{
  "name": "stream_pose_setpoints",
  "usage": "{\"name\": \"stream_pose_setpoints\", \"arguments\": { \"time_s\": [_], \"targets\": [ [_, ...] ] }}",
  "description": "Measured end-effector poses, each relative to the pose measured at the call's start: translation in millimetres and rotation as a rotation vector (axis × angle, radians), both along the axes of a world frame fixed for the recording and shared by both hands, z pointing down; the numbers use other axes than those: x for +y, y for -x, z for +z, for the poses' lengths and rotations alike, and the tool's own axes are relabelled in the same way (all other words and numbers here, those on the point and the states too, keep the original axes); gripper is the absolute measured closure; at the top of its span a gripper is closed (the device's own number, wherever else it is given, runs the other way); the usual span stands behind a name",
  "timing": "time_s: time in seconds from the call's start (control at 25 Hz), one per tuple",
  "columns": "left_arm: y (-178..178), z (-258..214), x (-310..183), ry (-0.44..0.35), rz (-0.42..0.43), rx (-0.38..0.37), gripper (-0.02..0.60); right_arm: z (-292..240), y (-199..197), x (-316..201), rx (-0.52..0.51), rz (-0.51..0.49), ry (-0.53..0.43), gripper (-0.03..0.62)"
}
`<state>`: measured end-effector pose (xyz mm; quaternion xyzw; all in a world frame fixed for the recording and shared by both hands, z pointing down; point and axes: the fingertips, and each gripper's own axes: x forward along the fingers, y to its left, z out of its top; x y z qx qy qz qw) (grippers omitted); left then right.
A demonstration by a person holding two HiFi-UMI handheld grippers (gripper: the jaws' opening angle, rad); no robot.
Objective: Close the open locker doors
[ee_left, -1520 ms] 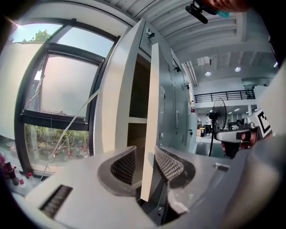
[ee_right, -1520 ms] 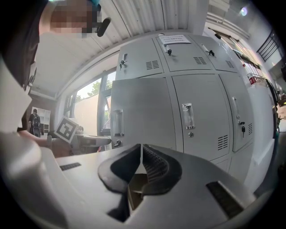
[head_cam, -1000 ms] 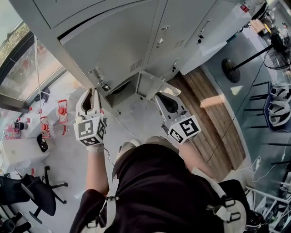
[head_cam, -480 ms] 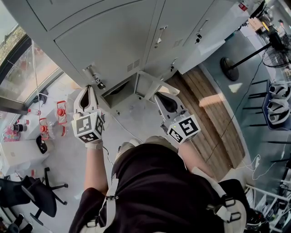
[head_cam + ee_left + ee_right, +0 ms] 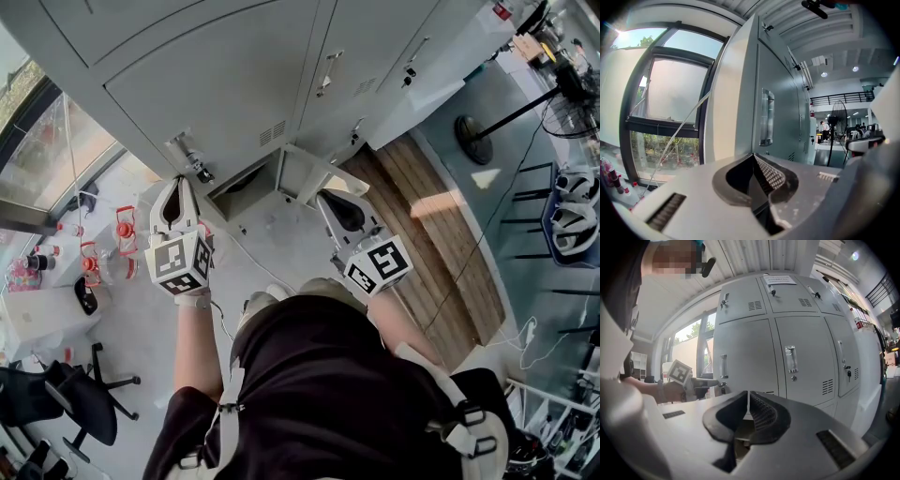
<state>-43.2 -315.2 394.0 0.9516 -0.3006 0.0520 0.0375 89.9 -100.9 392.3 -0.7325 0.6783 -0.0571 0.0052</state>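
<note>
The grey lockers (image 5: 375, 47) fill the top of the head view. The tall left door (image 5: 225, 84) lies flush with its frame, and its latch (image 5: 192, 161) sticks out near the lower corner. My left gripper (image 5: 181, 182) is shut and empty, with its tips just below that latch. In the left gripper view the left gripper (image 5: 753, 155) points along the door towards its handle (image 5: 766, 117). A small low door (image 5: 302, 176) stands open beside a dark compartment (image 5: 246, 187). My right gripper (image 5: 324, 195) is shut and empty just right of that small door, and in the right gripper view the right gripper (image 5: 748, 392) faces the locker fronts (image 5: 797, 357).
A window (image 5: 56, 141) and a white table with red bottles (image 5: 127, 230) lie to the left. A black office chair (image 5: 66, 394) stands at the lower left. A wooden floor strip (image 5: 441, 244) and a black stand base (image 5: 478, 141) lie to the right.
The tall left door has swung in and its dark gap along the frame has gone. The left gripper's jaws have come together and it has followed the door. The right gripper has hardly moved.
</note>
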Motion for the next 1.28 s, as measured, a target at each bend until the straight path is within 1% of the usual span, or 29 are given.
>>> {"name": "stream_pose_setpoints", "arguments": {
  "time_s": [0.28,0.6,0.8,1.04,1.28],
  "targets": [
    [-2.2,9.2,12.5,0.019,0.007,-0.018,0.569,3.8,-6.4,9.4,-0.017,0.008,0.007,0.566],
    [-19.4,34.3,37.6,0.061,0.079,-0.063,0.569,24.1,-22.7,31.2,-0.039,0.070,0.043,0.566],
    [-40.4,49.6,62.4,0.073,0.147,-0.116,0.569,41.7,-34.8,51.4,-0.063,0.116,0.066,0.566],
    [-71.2,60.4,93.3,0.081,0.201,-0.169,0.569,63.1,-61.0,73.5,-0.093,0.143,0.095,0.566],
    [-106.4,74.4,125.8,0.104,0.223,-0.221,0.569,85.6,-100.6,91.1,-0.058,0.129,0.155,0.565]
  ]
}}
